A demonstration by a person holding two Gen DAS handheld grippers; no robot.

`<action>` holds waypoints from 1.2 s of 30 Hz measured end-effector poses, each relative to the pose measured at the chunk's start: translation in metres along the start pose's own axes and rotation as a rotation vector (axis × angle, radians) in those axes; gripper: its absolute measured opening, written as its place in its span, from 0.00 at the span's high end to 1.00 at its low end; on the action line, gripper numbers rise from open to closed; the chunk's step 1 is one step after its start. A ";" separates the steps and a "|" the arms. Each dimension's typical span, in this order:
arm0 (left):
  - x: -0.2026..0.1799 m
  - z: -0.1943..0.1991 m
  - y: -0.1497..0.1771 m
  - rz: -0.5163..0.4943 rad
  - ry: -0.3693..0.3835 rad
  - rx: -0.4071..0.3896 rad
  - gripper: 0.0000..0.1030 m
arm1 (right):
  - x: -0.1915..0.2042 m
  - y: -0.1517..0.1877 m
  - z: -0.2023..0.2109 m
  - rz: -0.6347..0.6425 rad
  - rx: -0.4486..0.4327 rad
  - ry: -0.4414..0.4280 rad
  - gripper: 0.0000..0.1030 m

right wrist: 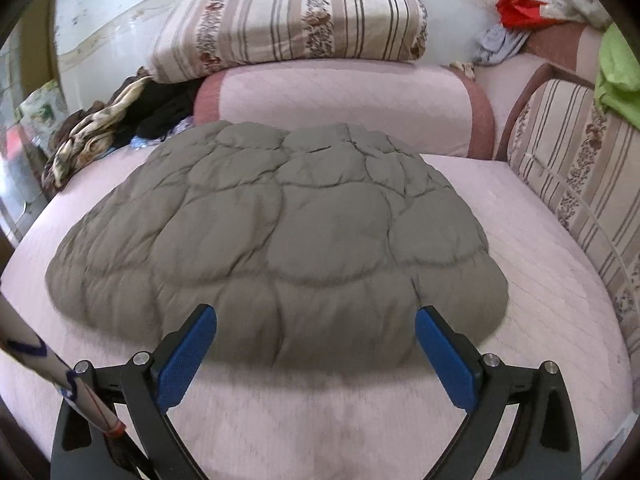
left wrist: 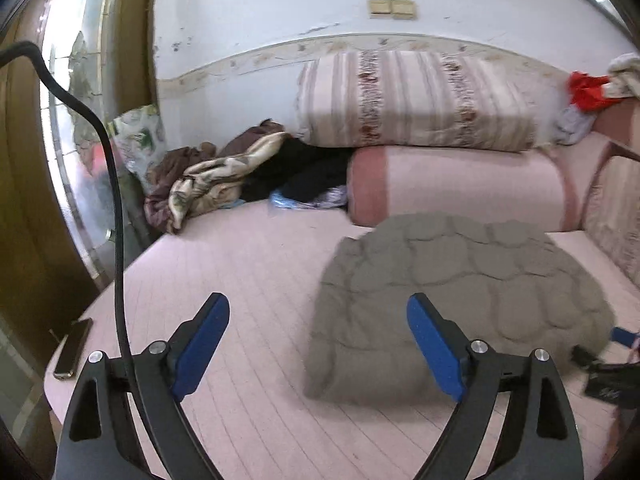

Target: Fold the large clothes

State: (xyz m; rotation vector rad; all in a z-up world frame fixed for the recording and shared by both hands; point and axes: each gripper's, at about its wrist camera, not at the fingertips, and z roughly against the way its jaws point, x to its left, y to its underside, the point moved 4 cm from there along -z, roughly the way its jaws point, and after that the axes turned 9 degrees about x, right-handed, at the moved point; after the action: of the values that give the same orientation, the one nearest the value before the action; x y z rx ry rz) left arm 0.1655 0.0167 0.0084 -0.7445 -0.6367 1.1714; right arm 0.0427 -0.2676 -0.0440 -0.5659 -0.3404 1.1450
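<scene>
Both sets of jaws stand spread wide and hold nothing: the left gripper (left wrist: 318,344) hangs over bare pink bed cover (left wrist: 240,280), the right gripper (right wrist: 316,354) just short of the near hem of the grey quilted garment (right wrist: 280,232). In the left view a phone (left wrist: 73,354) lies at 9 o'clock; the garment lies flat at 2 o'clock.

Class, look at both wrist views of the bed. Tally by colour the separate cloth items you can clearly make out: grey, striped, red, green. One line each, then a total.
Grey quilted garment: 1
Striped floral bedding: 2, one roll by the wall, one cushion at the right
Red cloth: 1
Green cloth: 1
Total: 5
</scene>
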 end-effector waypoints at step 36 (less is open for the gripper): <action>-0.018 0.076 0.093 0.051 0.022 0.205 0.13 | 0.023 0.110 0.069 -0.030 0.074 0.049 0.02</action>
State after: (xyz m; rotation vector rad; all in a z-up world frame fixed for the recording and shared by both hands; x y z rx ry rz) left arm 0.0485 0.0328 -0.0201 -0.6018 -0.4730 1.2525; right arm -0.0684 -0.1962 -0.0527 -0.5219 -0.2626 1.1086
